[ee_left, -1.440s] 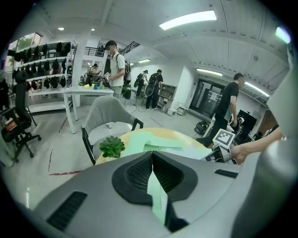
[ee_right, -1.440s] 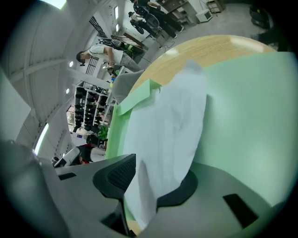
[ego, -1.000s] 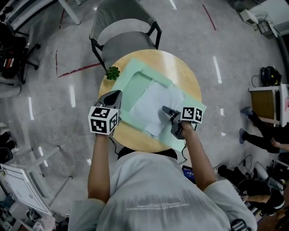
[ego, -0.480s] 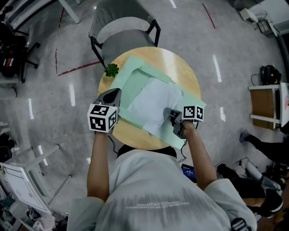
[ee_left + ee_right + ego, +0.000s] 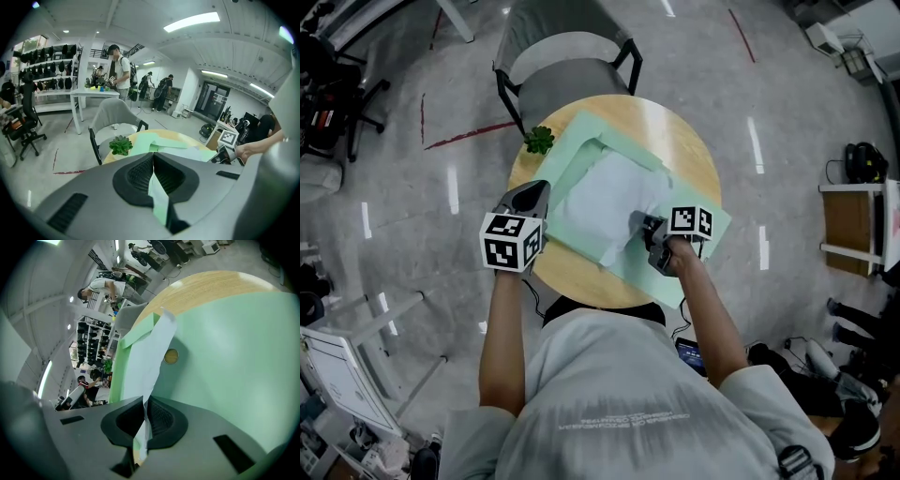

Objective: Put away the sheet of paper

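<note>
Now right gripper (image 5: 641, 223) pinches the paper (image 5: 605, 192) at five o'clock; left gripper (image 5: 539, 189) clamps the green folder (image 5: 698, 246). Tucking it inside likely remains.

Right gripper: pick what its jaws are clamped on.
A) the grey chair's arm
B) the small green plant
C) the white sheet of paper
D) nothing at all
C: in the right gripper view, the right gripper is shut on the white sheet of paper. The sheet's edge rises from between the pads and lies across the green folder.
</note>
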